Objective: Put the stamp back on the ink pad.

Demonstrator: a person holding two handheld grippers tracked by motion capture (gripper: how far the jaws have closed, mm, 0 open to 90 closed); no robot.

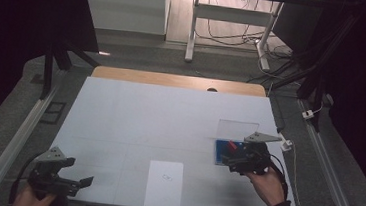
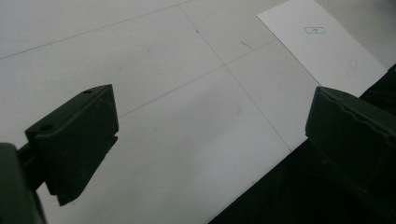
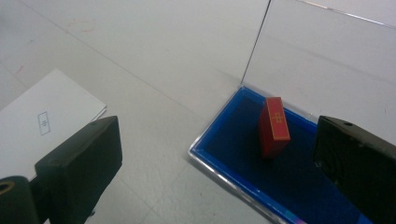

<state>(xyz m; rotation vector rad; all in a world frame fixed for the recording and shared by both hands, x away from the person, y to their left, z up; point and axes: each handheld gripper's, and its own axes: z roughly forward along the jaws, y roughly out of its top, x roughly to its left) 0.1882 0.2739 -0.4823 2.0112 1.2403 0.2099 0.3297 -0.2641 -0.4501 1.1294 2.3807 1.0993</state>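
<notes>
A blue-lined case (image 1: 220, 155) lies open at the table's right, its clear lid (image 1: 238, 129) standing upright behind it. A red block (image 1: 231, 146) with a gold mark stands tilted inside the case (image 3: 243, 154); the block (image 3: 273, 127) leans toward the clear lid (image 3: 327, 60). My right gripper (image 1: 230, 161) hovers just over the case's near side, and the right gripper (image 3: 219, 163) is open with nothing between its jaws. My left gripper (image 1: 82, 181) is open over the table's front left edge, and the left gripper (image 2: 215, 135) holds nothing.
A white sheet of paper (image 1: 164, 184) with a small printed box lies at the front middle; the same sheet (image 2: 327, 46) (image 3: 42, 121) lies between the two grippers. A wooden edge (image 1: 178, 80) borders the table's far side. Cables and table legs (image 1: 192, 28) stand beyond.
</notes>
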